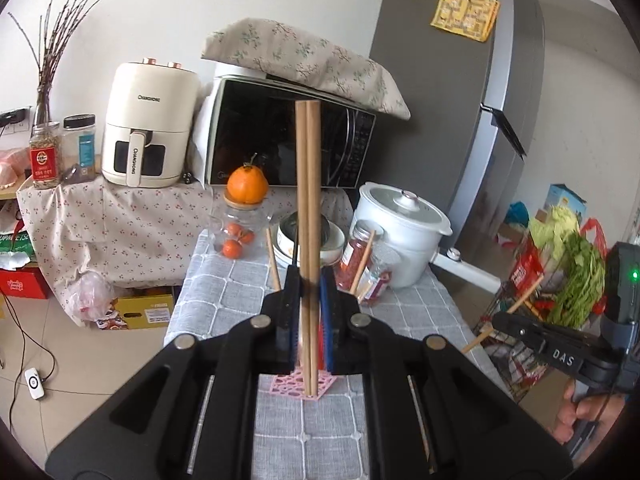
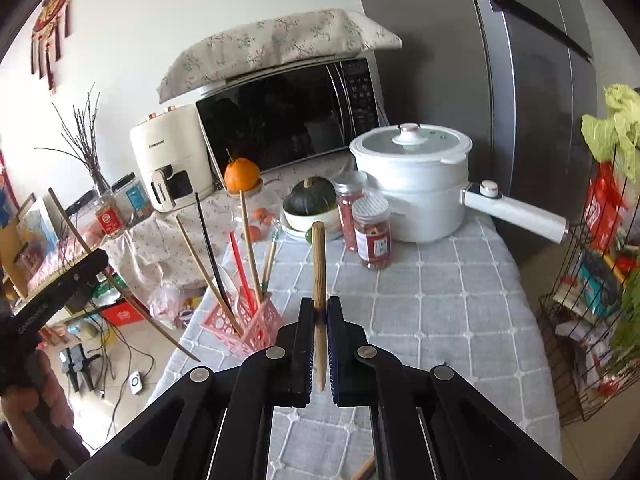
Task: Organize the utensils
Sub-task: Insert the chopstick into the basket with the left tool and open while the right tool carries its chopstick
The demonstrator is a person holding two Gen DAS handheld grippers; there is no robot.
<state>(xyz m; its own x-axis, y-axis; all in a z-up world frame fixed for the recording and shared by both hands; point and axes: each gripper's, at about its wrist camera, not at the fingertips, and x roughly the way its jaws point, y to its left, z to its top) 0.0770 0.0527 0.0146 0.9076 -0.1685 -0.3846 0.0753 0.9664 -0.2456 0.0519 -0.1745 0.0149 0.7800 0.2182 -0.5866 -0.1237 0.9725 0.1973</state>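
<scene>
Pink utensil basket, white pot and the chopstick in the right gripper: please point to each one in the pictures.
pink utensil basket (image 2: 256, 330): right wrist view, on its front lattice wall.
white pot (image 2: 416, 184): right wrist view, on its side wall.
chopstick (image 2: 319, 264): right wrist view, on the shaft above the right gripper (image 2: 319, 312).

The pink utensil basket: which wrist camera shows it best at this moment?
The right wrist view: the pink utensil basket stands in the open on the table edge, its lattice walls and the chopsticks inside visible. In the left wrist view only a corner of it peeks out beneath the gripper.
</scene>
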